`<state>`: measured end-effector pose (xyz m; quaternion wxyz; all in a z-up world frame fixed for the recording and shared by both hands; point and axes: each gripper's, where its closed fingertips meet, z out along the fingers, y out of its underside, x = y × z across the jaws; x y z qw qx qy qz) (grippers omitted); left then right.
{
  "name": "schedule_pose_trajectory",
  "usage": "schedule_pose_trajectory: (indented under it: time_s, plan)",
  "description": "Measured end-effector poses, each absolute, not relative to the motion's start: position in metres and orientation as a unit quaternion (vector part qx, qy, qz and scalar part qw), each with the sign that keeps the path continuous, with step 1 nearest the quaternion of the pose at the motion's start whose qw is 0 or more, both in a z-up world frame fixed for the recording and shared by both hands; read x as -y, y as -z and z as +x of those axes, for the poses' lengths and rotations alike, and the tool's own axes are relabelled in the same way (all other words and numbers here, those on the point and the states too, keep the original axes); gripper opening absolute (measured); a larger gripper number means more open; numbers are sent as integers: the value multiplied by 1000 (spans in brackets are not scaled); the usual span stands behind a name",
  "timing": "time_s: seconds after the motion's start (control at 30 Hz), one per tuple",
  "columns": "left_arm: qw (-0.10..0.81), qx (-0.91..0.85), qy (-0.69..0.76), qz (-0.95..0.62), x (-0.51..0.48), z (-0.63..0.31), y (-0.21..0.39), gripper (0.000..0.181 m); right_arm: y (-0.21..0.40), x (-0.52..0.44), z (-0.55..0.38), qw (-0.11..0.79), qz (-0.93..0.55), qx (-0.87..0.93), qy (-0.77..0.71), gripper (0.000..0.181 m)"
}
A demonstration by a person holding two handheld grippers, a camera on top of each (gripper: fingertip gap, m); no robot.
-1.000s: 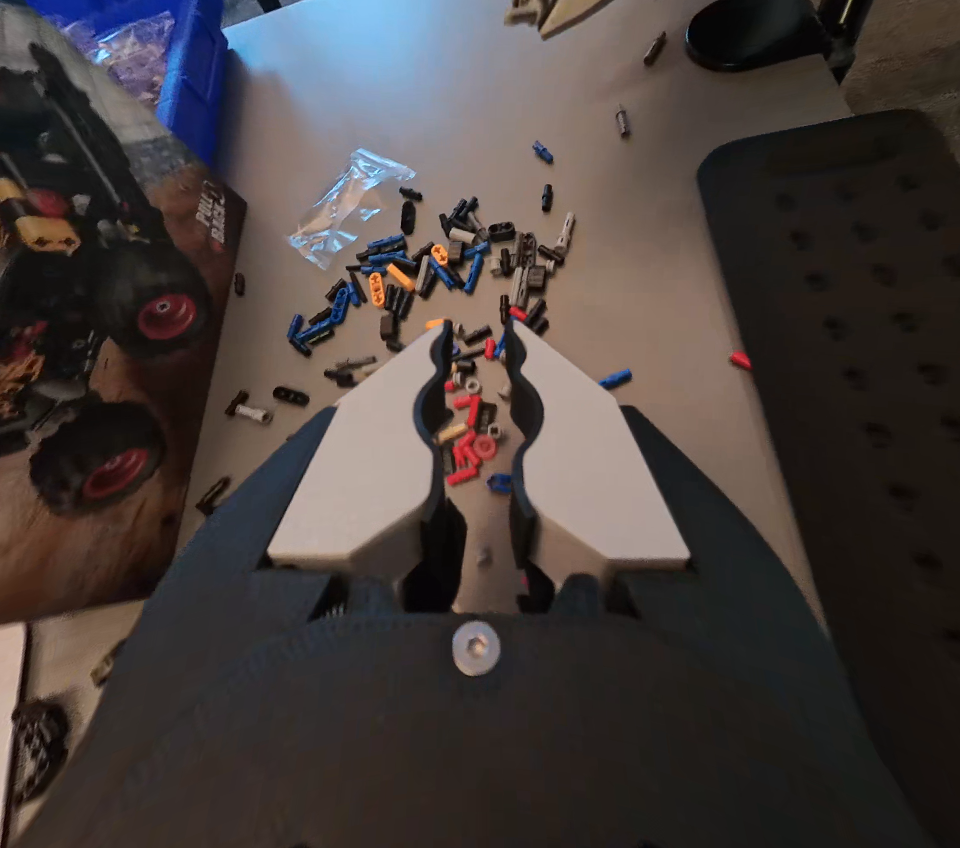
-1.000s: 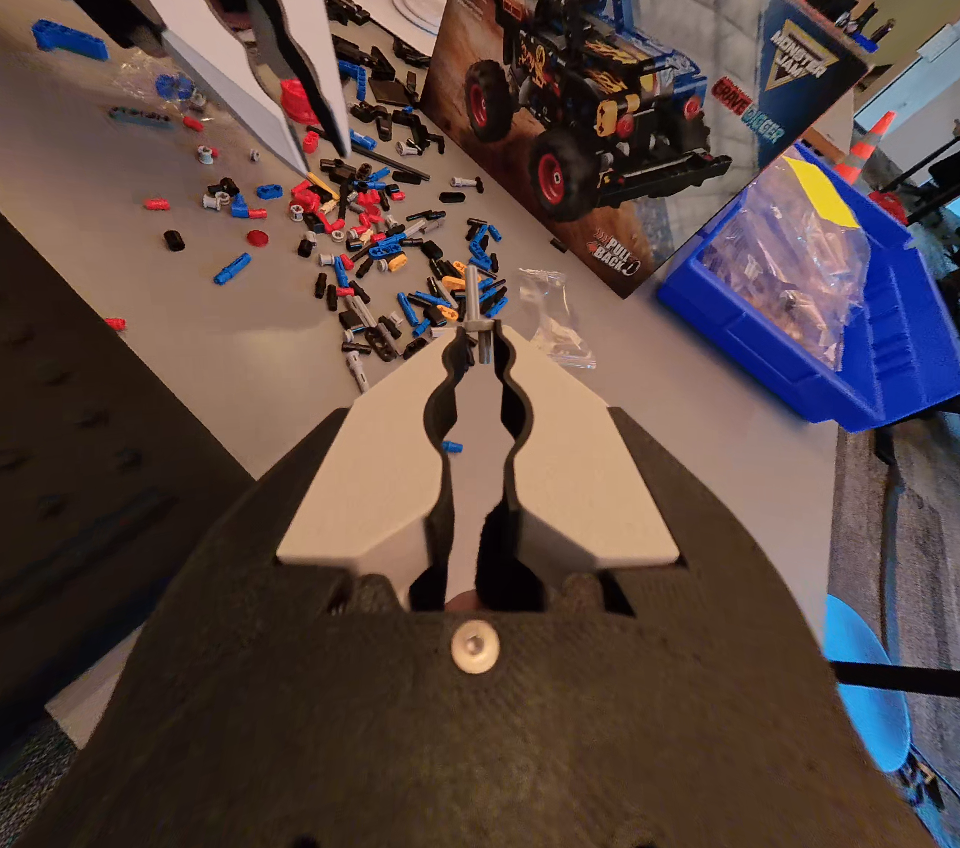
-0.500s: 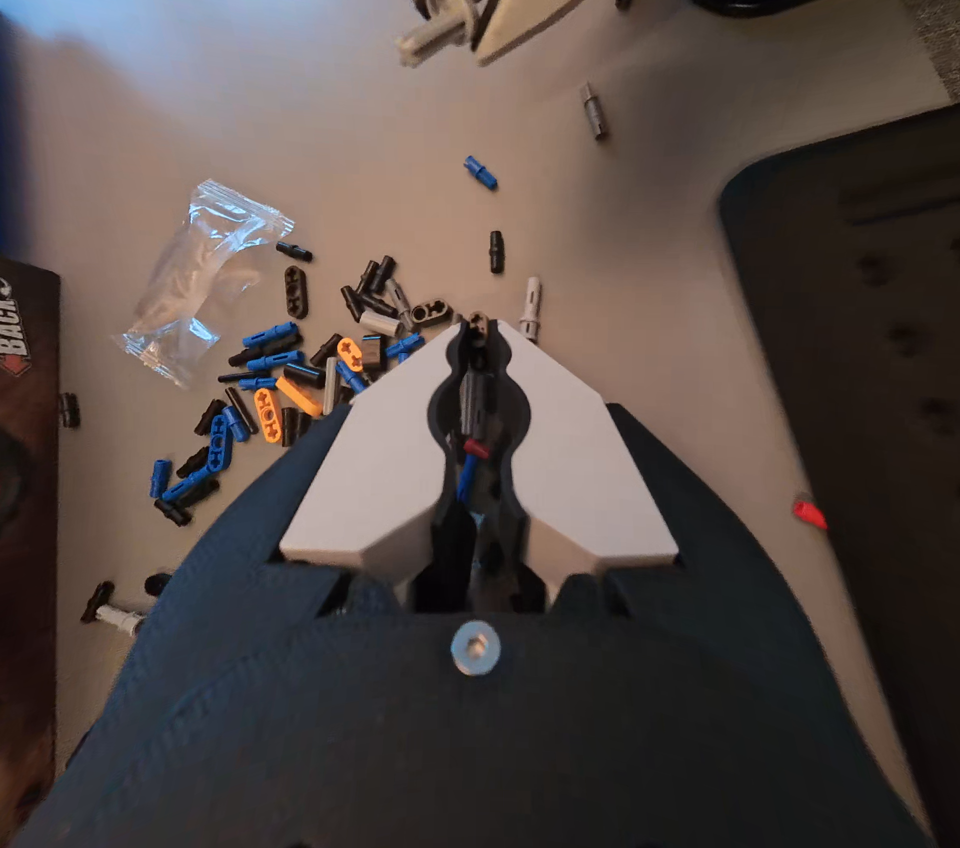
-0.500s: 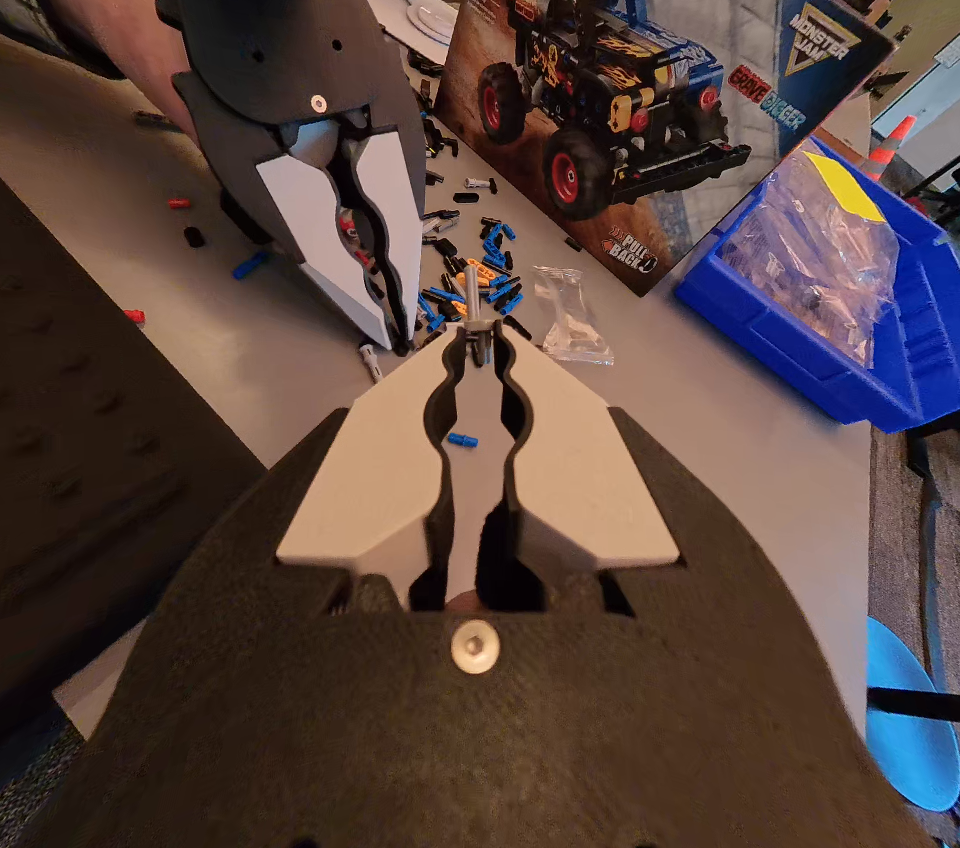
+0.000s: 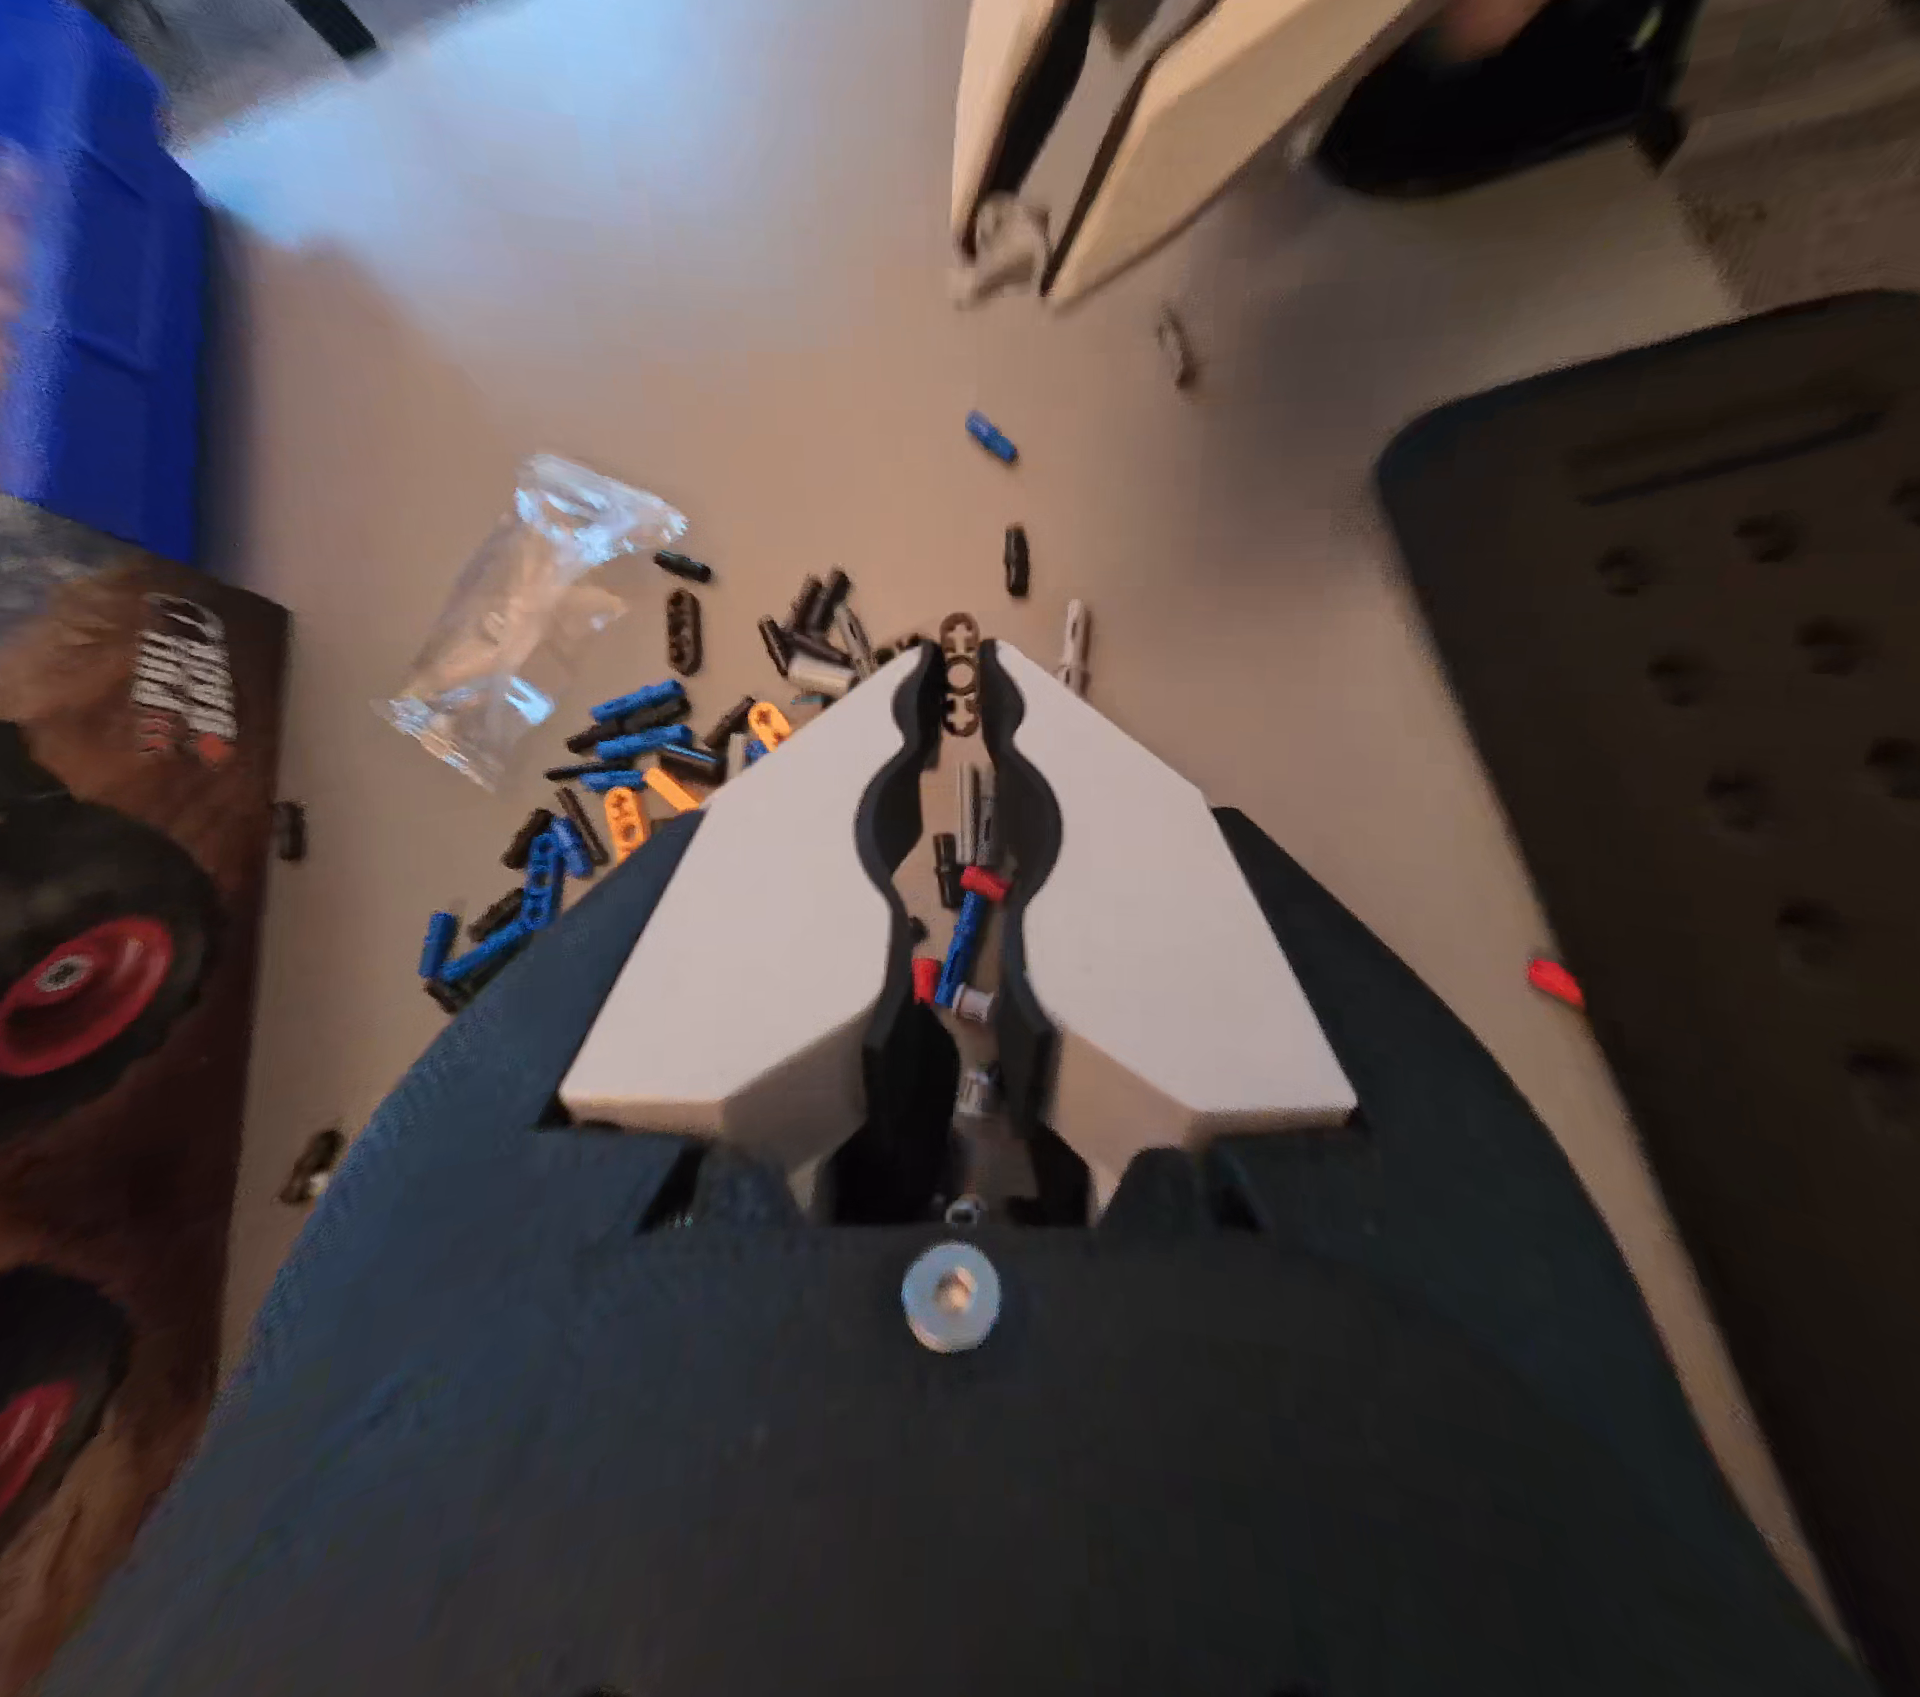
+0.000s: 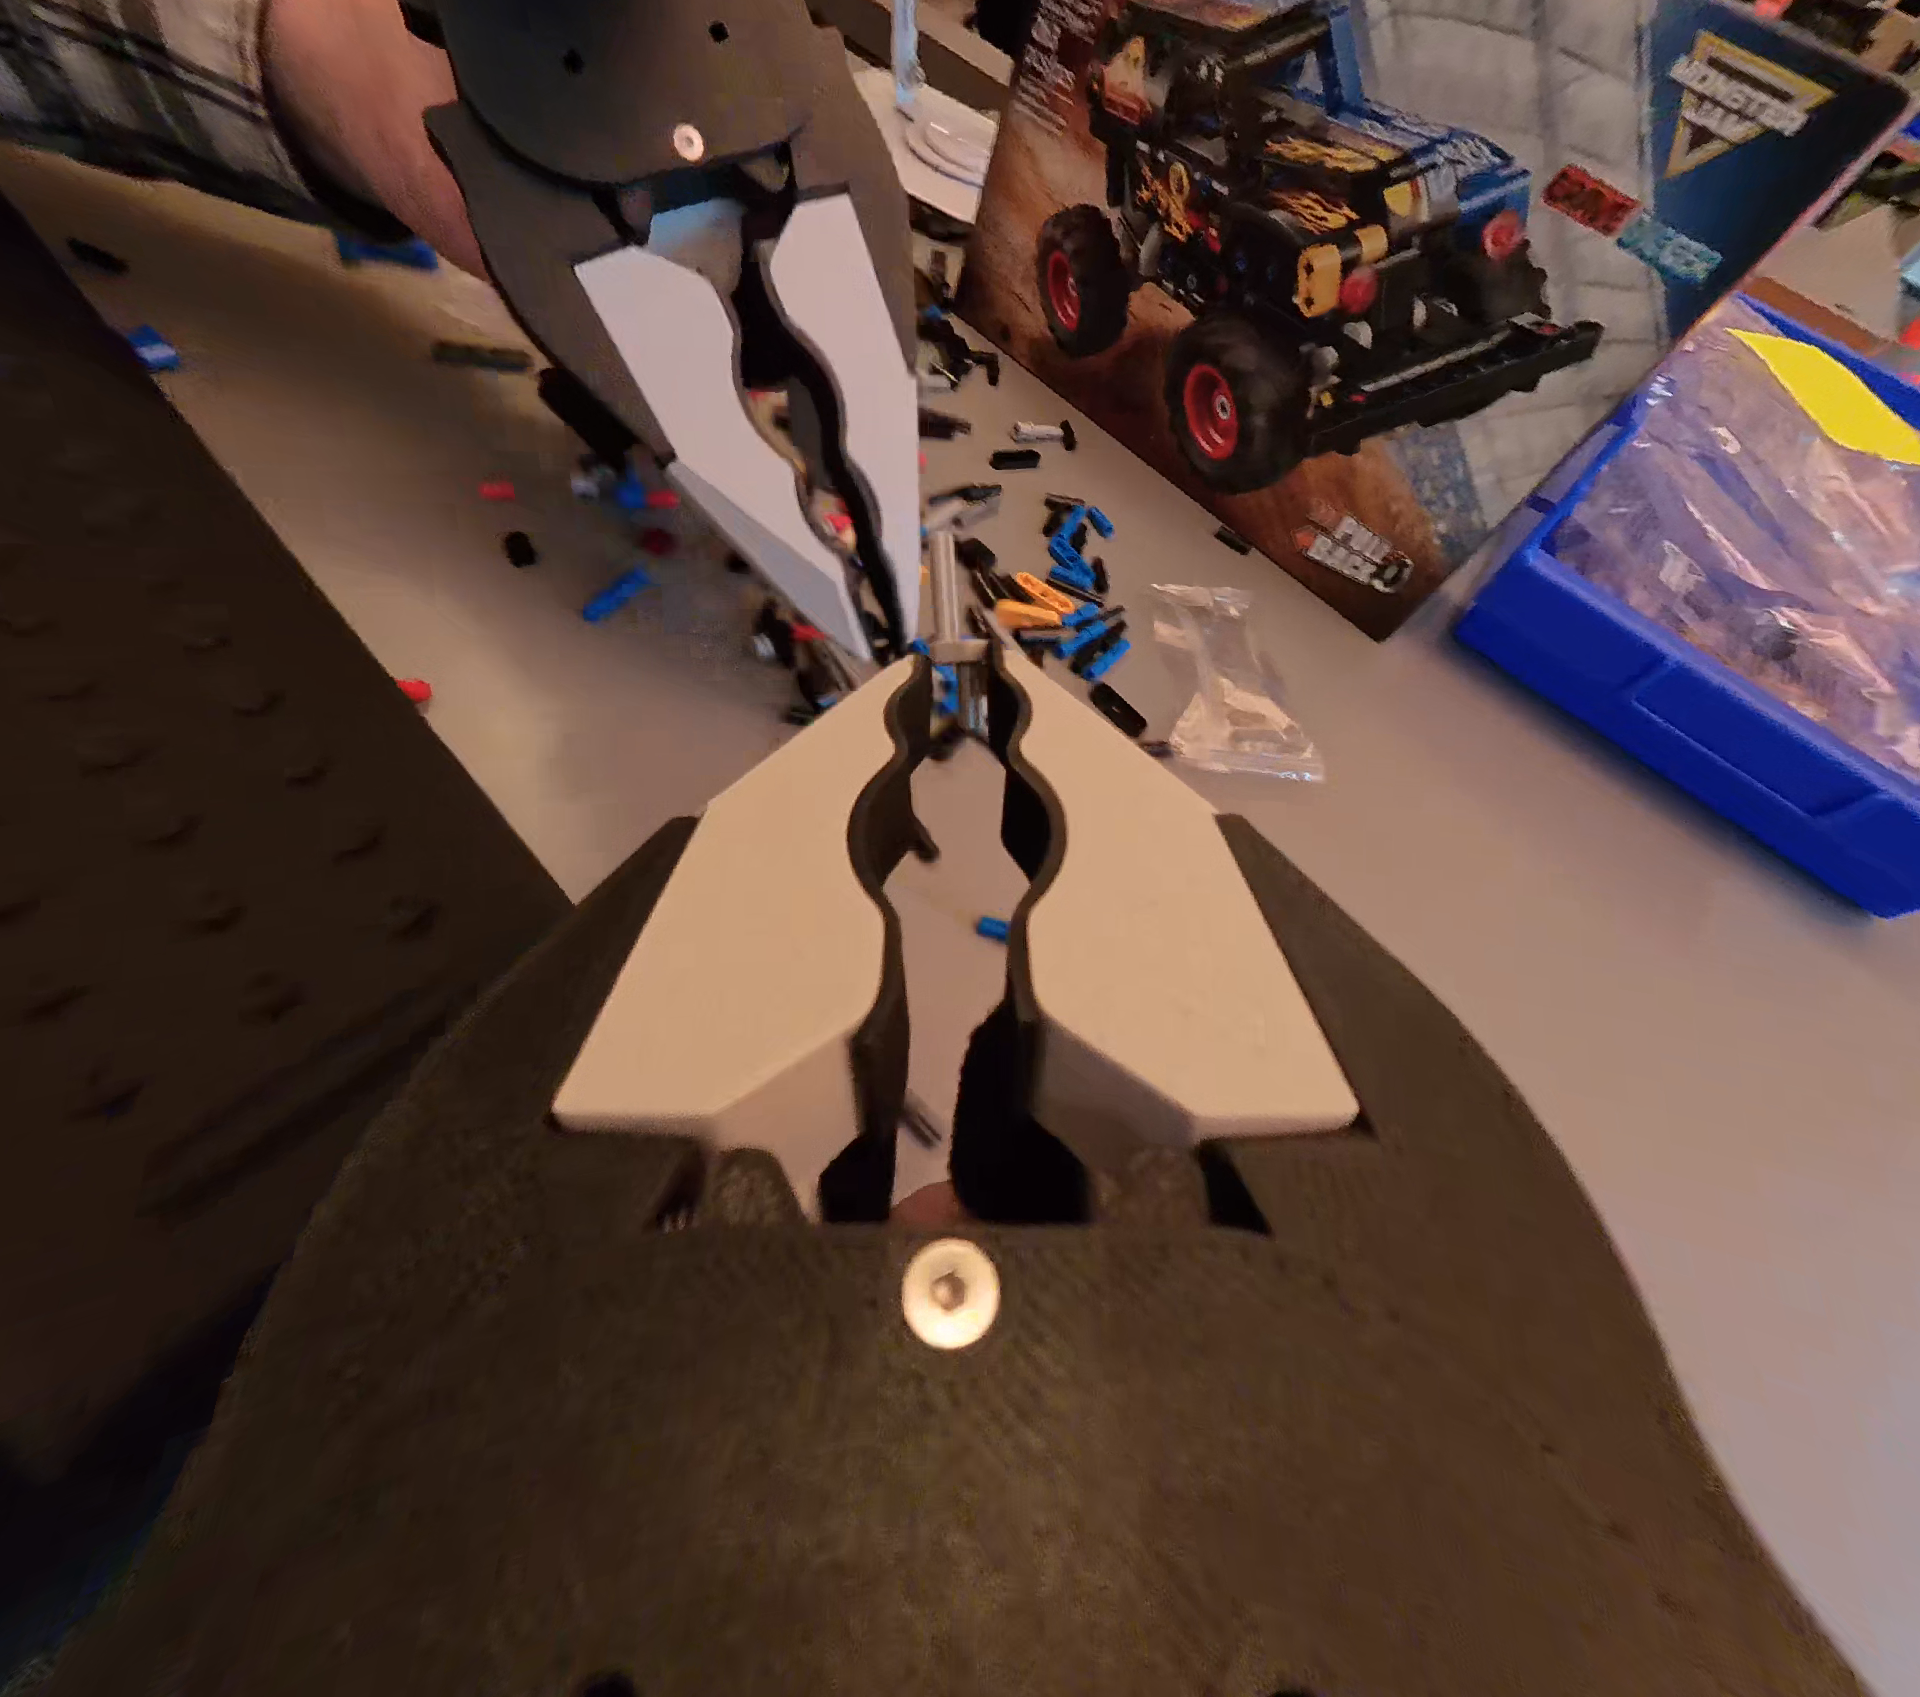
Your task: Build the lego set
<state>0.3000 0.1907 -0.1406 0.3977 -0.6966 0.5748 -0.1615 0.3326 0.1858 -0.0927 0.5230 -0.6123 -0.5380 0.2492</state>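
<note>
My left gripper (image 5: 961, 660) is shut on a small dark beam with holes (image 5: 961, 686), held above the grey table (image 5: 623, 245). My right gripper (image 6: 951, 660) is shut on a grey axle piece (image 6: 943, 598) that sticks up past its tips. In the right wrist view the left gripper (image 6: 894, 624) points down, its tips close beside the grey axle piece. In the left wrist view the right gripper (image 5: 1013, 255) hangs at the top with the grey piece (image 5: 1003, 245) in its tips. Loose blue, black, orange and red pieces (image 5: 644, 764) lie under both grippers; the pile also shows in the right wrist view (image 6: 1049, 598).
An empty clear plastic bag (image 5: 540, 608) lies left of the pile. The set's box (image 6: 1351, 193) stands behind it, beside a blue bin (image 6: 1714, 608) of bagged parts. A black perforated mat (image 5: 1714, 712) covers the table's right side. A person's plaid sleeve (image 6: 135, 16) holds the left gripper. One gripper's finger ends stand about 6 centimeters off the other's.
My left gripper was open over the pile, shut on the dark beam, and has lifted it toward the right gripper. The right gripper kept hold of the grey axle piece.
</note>
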Motion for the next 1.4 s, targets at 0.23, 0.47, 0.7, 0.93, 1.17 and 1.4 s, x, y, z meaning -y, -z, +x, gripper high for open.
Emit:
schedule_pose_trajectory:
  time_s: [0.23,0.47,0.7,0.93,1.17,1.4]
  plan:
    - [534,-559,184,-607,-153,268,63,5,71,-148,293,492,-557,545,-388,9]
    - [570,-563,134,-584,-118,233,47,5,59,-118,247,455,-508,578,-447,10]
    - [607,-519,114,-591,-96,186,31,5,45,-102,209,431,-474,605,-474,10]
    - [627,-502,82,-589,-84,150,22,5,37,-95,175,411,-454,621,-490,10]
    - [639,-506,37,-578,-75,126,22,5,43,-84,153,358,-441,644,-513,10]
    - [643,-540,10,-542,-60,130,22,5,52,-69,146,276,-405,674,-553,10]
